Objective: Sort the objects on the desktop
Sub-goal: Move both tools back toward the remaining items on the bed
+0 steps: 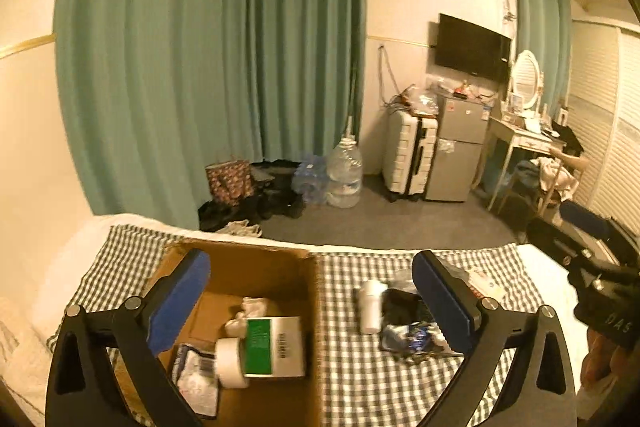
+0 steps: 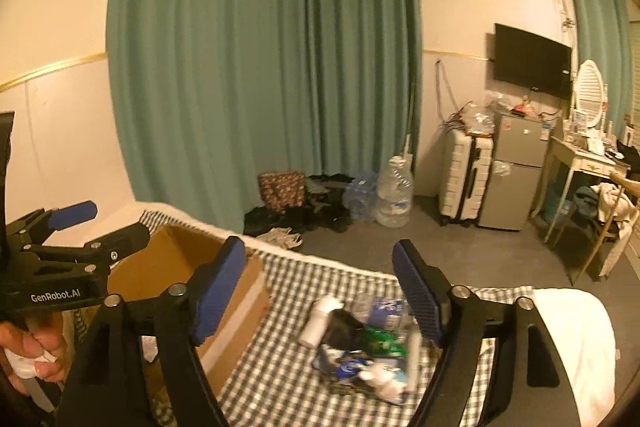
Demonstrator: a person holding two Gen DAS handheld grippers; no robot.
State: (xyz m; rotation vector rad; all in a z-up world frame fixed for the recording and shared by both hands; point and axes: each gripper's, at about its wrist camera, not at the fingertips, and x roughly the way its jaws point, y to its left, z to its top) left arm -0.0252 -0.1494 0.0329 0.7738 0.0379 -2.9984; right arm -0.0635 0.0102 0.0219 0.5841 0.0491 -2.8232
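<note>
- Left gripper hung over the cardboard box w/ blue pads spread wide, nothing between them.
- Right gripper was above the checked cloth, pads also apart & empty; no earlier pic to compare.
- Box sat on the cloth's left part, top open. Inside: green-and-white carton, white tape roll just beside it, crumpled white tissue behind, printed packet at front left.
- Unsorted pile lay right of the box, apart from it: white bottle on its side, black item touching it, blue-and-white wrappers, green packet.
- Person's hand gripped the left gripper's handle at the right-wrist view's left edge.
- Green curtain & a TV stood in the bkgd.
</note>
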